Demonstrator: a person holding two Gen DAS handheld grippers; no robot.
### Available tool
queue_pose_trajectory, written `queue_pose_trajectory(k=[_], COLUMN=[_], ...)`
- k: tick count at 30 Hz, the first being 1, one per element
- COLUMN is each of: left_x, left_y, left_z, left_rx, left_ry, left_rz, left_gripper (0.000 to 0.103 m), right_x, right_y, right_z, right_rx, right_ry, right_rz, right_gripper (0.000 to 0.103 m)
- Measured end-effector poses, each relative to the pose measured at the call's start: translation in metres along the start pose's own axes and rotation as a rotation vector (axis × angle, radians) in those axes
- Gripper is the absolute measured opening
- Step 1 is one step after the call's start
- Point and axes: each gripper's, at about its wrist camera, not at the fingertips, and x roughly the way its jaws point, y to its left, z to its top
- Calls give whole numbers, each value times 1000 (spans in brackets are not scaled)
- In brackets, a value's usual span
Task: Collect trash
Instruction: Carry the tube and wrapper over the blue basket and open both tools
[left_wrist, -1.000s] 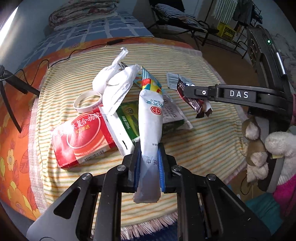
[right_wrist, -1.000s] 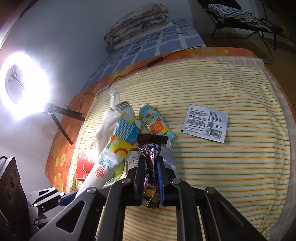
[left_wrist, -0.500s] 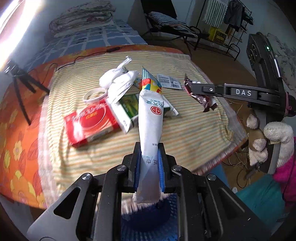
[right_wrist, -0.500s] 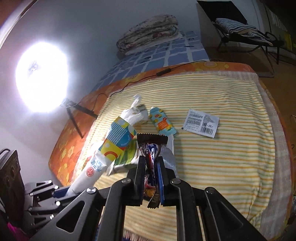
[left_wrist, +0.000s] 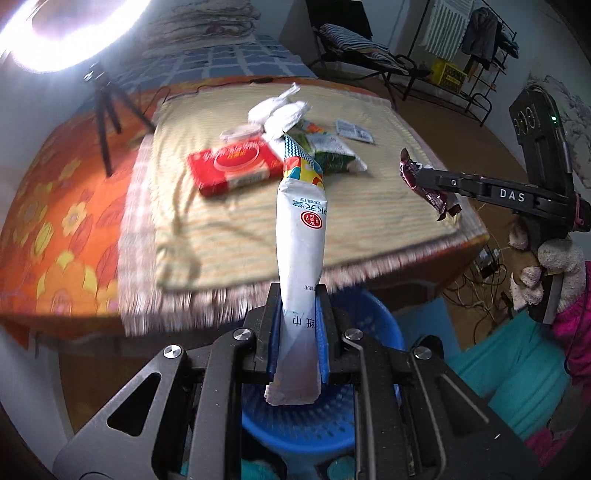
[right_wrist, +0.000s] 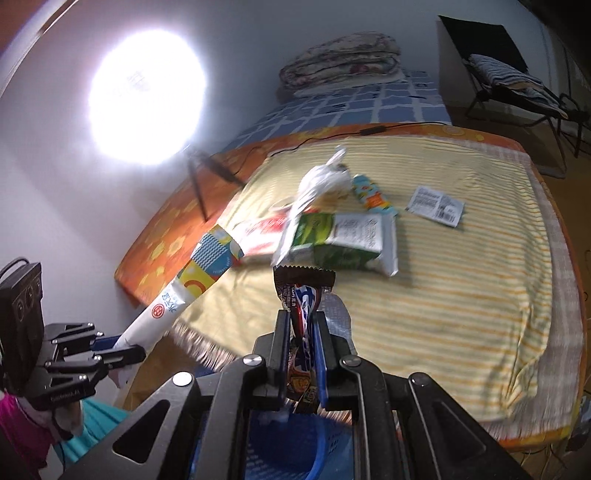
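**Left wrist first: both grippers loaded, blue bin right underneath**

Left wrist view: the left gripper (left_wrist: 298, 332) is clamped on a long white wrapper (left_wrist: 301, 236) with a red round logo and a colourful zigzag-patterned top end. It sticks up and forward between the blue pads, and its bottom end hangs over a blue basket (left_wrist: 306, 424) sitting directly below the fingers. Off to the side the right gripper (left_wrist: 424, 177) pinches a dark maroon candy wrapper (left_wrist: 428, 188), held in the air over the near corner of the striped cloth (left_wrist: 229, 221). Left behind on the cloth: a red box (left_wrist: 232, 166), crumpled white plastic bags (left_wrist: 280, 110), a green packet (left_wrist: 332, 153), a small white label (left_wrist: 354, 131). A tripod (left_wrist: 105, 110) stands beside the bed on the far side.

Right wrist view: the candy wrapper (right_wrist: 303, 295) stands upright, squeezed tight between the fingers, jagged brown edge on top, blue and red print below. The basket's rim (right_wrist: 314, 458) shows just under the gripper. The green packet (right_wrist: 340, 243) lies straight ahead on the cloth, the barcode label (right_wrist: 436, 205) beyond it. The white wrapper (right_wrist: 184, 284) pokes in diagonally from the left gripper (right_wrist: 122, 354). A ring light (right_wrist: 146, 96) glares hard and the pile looks motion-blurred
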Motion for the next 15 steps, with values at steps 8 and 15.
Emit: queue_pose_trajectory(k=[8, 15], left_x=[-15, -5], left_y=[-4, -10], left_z=[-49, -82], left_rx=[-12, -31], left_ry=[46, 114], left_rz=[2, -19], left_gripper=[15, 15], right_x=[2, 16], right_y=[31, 41], right_z=[-46, -82], right_rx=[-63, -87], right_ry=[56, 129], right_rz=[29, 38], right_gripper=[10, 10])
